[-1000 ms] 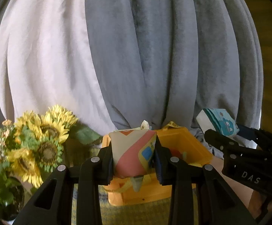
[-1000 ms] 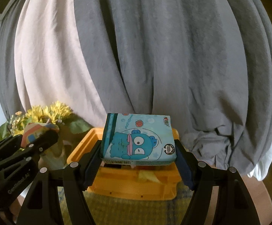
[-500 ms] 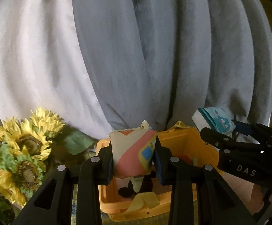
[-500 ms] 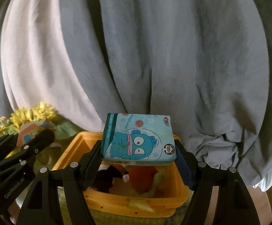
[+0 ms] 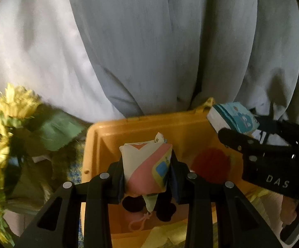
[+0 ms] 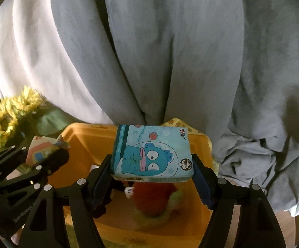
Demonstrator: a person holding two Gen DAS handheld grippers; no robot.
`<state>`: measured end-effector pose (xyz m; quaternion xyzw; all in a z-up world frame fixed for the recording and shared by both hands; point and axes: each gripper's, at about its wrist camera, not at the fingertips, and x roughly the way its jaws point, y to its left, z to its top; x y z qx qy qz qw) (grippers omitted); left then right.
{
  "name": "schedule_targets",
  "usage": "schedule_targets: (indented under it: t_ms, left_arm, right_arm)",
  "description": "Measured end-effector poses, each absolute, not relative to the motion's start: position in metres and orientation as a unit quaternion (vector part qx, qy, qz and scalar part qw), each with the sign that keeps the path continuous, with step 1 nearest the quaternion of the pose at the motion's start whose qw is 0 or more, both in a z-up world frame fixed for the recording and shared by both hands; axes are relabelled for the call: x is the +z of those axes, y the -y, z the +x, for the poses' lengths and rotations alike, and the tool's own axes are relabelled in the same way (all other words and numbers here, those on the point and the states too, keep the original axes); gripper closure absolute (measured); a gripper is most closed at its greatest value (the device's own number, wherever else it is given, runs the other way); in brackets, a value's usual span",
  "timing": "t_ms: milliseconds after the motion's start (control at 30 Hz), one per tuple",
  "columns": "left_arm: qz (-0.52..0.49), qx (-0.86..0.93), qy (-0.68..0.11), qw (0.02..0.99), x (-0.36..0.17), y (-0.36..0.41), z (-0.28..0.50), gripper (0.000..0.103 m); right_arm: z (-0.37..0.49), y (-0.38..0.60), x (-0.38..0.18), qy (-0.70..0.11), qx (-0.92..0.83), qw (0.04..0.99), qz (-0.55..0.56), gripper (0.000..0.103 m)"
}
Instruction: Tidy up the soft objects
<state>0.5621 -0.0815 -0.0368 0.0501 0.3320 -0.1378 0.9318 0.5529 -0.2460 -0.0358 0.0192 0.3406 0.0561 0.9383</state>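
Left tongs (image 5: 147, 177) gripping patterned pouch (image 5: 145, 169), above orange bin (image 5: 141, 124), sunflowers (image 5: 9, 107) left

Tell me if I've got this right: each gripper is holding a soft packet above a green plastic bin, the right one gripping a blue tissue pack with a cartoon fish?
Nearly. The plastic bin is orange-yellow, not green, as the right wrist view shows. The rest holds: the right gripper holds the blue cartoon-fish tissue pack, and the left gripper holds a cream-and-pink soft packet, both above the bin.

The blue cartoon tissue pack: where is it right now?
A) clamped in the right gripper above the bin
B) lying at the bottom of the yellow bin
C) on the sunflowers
A: the blue tissue pack sits pinched between the right gripper fingers over the yellow bin.
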Motion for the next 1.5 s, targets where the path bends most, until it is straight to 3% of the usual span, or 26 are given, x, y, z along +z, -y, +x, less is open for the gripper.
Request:
schedule_targets:
  t_ms: [267,433,600,833,1200,1500]
  left_arm:
    - [0.05,-0.147,-0.365,0.918,-0.056,0.086,0.576,0.064]
    - [0.049,-0.15,-0.366,0.917,-0.059,0.087,0.576,0.046]
    - [0.05,-0.127,-0.355,0.925,-0.052,0.084,0.566,0.038]
    - [0.057,-0.093,-0.315,0.943,-0.029,0.076,0.53,0.026]
    - [0.072,-0.021,-0.207,0.976,0.02,0.061,0.426,0.007]
    - [0.068,-0.008,-0.161,0.985,0.037,0.053,0.355,0.0]
  right_arm:
    - [0.573,0.25,-0.062,-0.384,0.058,0.921,0.012,0.03]
    - [0.576,0.253,-0.07,-0.395,0.056,0.917,0.018,0.028]
    - [0.567,0.259,-0.066,-0.387,0.037,0.921,0.021,0.026]
    - [0.529,0.258,-0.044,-0.345,0.006,0.939,0.007,0.026]
    - [0.424,0.251,0.007,-0.259,-0.03,0.965,0.011,0.01]
    - [0.35,0.247,0.024,-0.235,-0.028,0.971,0.04,0.009]
